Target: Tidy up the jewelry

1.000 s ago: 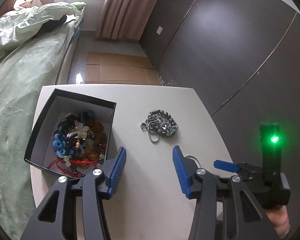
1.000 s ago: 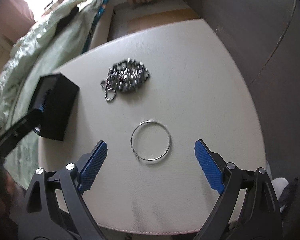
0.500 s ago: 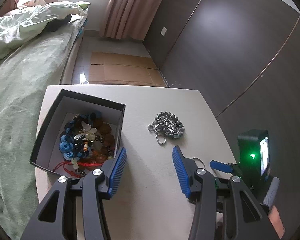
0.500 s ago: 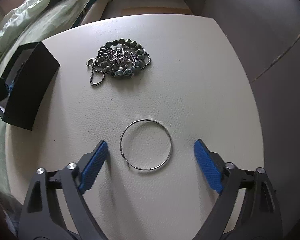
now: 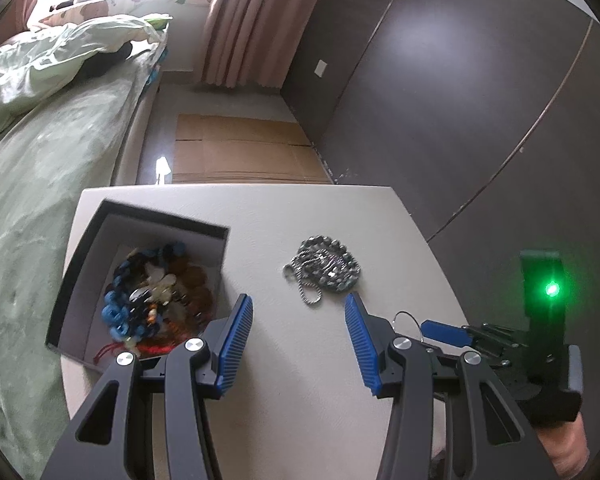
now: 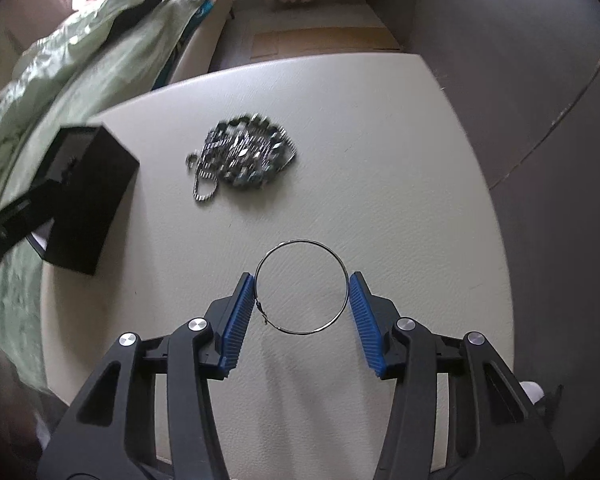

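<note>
Right wrist: right gripper [image 6: 301, 307] pinches bangle [image 6: 301, 287], bead pile [image 6: 242, 159] ahead; left gripper [image 5: 299, 340] wide.

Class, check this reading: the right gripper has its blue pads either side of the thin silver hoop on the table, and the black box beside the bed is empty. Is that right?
One detail is wrong. The black box is not empty: the left wrist view shows it holding a pile of beaded bracelets. The rest stands: the right gripper has its pads either side of the silver hoop on the table.
</note>
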The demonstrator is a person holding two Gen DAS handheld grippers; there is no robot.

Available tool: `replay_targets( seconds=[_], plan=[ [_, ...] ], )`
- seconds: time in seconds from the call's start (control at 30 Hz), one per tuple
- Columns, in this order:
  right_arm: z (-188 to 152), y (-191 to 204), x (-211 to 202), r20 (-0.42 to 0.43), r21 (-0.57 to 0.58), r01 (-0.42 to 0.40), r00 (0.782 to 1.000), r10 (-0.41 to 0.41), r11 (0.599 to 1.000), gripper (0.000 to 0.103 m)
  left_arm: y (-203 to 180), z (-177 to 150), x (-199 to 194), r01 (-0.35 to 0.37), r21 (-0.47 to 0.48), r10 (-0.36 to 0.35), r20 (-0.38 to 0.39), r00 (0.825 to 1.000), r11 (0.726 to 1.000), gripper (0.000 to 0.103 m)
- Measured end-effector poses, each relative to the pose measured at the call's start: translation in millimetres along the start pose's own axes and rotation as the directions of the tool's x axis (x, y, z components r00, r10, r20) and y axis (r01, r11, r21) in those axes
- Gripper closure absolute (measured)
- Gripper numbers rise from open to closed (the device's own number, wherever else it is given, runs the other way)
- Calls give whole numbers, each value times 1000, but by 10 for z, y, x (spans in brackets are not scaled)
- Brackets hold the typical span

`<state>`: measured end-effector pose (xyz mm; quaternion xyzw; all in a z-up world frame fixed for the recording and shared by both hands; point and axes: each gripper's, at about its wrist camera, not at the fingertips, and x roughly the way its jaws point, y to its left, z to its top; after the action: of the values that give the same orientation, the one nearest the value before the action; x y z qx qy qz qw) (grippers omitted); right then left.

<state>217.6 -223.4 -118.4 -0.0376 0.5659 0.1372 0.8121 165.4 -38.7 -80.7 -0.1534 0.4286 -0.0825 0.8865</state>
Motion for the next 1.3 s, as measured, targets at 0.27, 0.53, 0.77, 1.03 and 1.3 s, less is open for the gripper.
replay_targets(
  seconds=[0.27, 0.53, 0.77, 1.03, 1.3],
  plan=[
    [149, -321, -242, 62, 102, -95, 994, 89, 990, 54, -136, 199, 185, 18, 5, -18, 5, 1000, 1000, 57],
    [295, -524, -347, 119, 167, -144, 985, 125, 975, 54, -163, 376, 436, 36, -17, -36, -14, 999, 999, 60],
    [451, -650, -361, 156, 219, -180, 977, 148, 959, 53, -147, 422, 776, 24, -19, -25, -62, 998, 1000, 74],
    [585, -691, -332, 172, 239, -201, 972, 162, 950, 53, -76, 487, 1099, 10, -23, -12, -84, 996, 1000, 80],
    [645, -660, -322, 172, 237, -211, 970, 173, 948, 53, -150, 542, 1438, -39, 62, 50, -178, 983, 997, 80]
  ],
)
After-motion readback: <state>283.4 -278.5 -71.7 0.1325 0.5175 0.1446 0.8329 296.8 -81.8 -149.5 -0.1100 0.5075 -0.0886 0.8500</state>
